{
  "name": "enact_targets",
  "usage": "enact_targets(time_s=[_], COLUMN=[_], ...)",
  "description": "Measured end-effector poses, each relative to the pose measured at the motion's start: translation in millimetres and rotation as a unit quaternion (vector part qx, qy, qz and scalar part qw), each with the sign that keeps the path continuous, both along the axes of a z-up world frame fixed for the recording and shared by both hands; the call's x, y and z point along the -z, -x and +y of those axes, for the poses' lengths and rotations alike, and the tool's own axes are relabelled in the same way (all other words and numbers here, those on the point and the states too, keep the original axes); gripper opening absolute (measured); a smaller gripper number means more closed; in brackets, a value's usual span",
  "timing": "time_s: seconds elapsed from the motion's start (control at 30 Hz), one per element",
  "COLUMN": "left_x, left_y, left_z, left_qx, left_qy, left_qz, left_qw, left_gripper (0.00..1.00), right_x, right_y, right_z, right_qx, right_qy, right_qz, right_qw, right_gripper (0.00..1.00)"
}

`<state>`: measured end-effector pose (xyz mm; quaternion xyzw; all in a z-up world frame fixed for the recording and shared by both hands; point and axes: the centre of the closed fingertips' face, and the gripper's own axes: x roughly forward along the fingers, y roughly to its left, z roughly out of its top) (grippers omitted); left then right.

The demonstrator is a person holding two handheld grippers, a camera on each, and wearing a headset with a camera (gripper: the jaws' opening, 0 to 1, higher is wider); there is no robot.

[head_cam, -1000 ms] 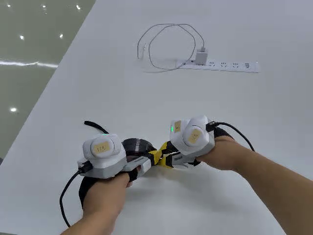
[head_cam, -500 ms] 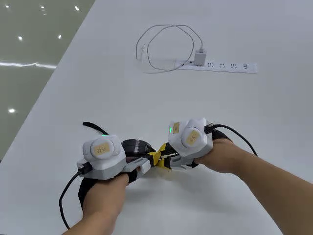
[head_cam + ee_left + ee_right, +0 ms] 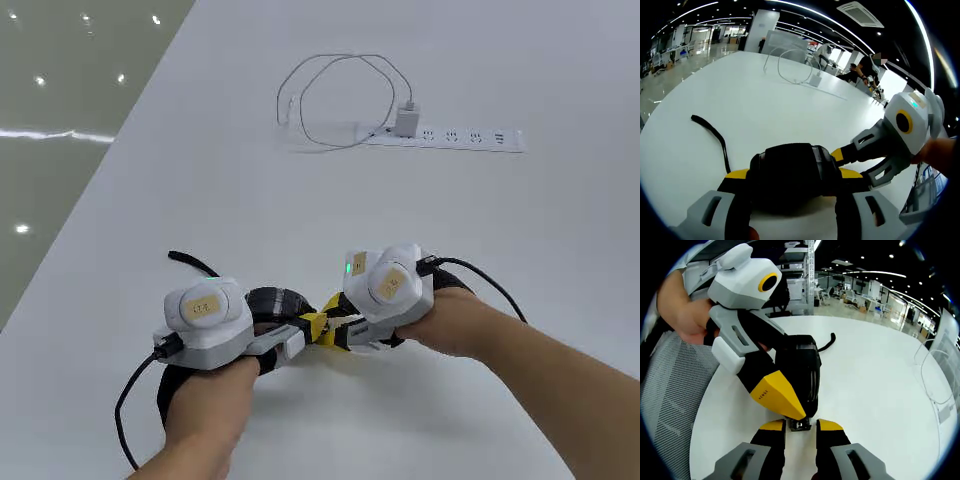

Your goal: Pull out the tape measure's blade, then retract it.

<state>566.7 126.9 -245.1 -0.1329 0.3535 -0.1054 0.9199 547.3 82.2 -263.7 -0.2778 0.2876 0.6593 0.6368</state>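
Observation:
A black tape measure point(image 3: 278, 300) rests on the white table point(image 3: 500, 220), its black wrist strap point(image 3: 190, 262) trailing to the left. My left gripper point(image 3: 287, 325) is shut on the case point(image 3: 790, 165), one yellow-tipped finger on each side. My right gripper point(image 3: 338, 326) meets it from the right. In the right gripper view the case point(image 3: 800, 367) lies just ahead, and my right gripper point(image 3: 801, 429) is shut on the blade's small end hook point(image 3: 801, 424), close against the case. No length of blade is visible between hook and case.
A white power strip point(image 3: 450, 135) with a charger point(image 3: 407, 122) and a looped white cable point(image 3: 330, 90) lies far back on the table. The table's left edge point(image 3: 110, 160) runs diagonally, with shiny floor beyond. Black gripper cables trail near my wrists.
The two grippers have drawn slightly closer together, the right one edging left toward the case. Both keep their hold.

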Motion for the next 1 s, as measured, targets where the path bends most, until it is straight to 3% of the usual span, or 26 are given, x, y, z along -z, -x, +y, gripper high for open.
enact_targets(time_s=[0.3, 0.63, 0.9, 1.0], left_x=[-4.5, -6.2, -7.9, -9.3], left_y=[-1.7, -0.8, 0.5, 0.9], left_z=[2.6, 5.7, 6.0, 6.7], left_qx=[0.002, 0.002, 0.001, 0.004], left_qy=[0.001, 0.003, 0.005, 0.005], left_qz=[-0.011, -0.016, -0.018, -0.020], left_qw=[0.9999, 0.9999, 0.9998, 0.9998], left_gripper=[0.66, 0.70, 0.70, 0.69], right_x=[0.1, -3.1, -5.2, -10.1], right_y=[-1.2, -3.8, -4.1, -5.5], right_z=[0.2, -2.0, -5.2, -5.9], right_qx=[0.016, 0.044, 0.049, 0.060], right_qy=[-0.004, -0.009, -0.011, -0.024], right_qz=[0.005, 0.012, 0.012, 0.017], right_qw=[0.9998, 0.9989, 0.9987, 0.9978], right_gripper=[0.32, 0.55, 0.55, 0.55])
